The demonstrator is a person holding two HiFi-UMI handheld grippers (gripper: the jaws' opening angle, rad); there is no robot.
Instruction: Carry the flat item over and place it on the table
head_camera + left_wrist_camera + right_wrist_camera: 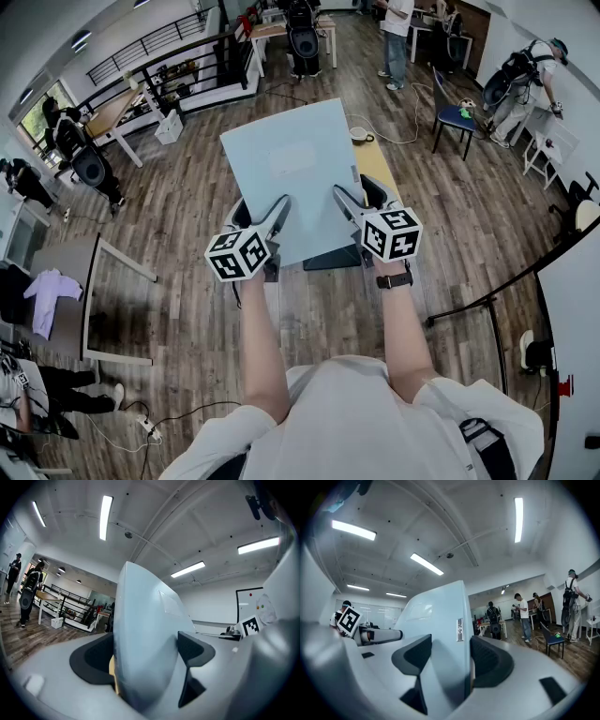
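While aloft, panel (291,155) between both claws (261,216) (362,199).

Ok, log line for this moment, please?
left gripper: shut on flat item | right gripper: same | flat item: tilted, not laid down | yellow table: beneath it

Smooth matt pale-blue flat item (291,169), wood-grain plank floor (178,216), matt black tool pads (487,660)

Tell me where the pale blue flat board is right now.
The board is mid head view, gripped at its near edge by the left gripper and right gripper, above the small yellow table.
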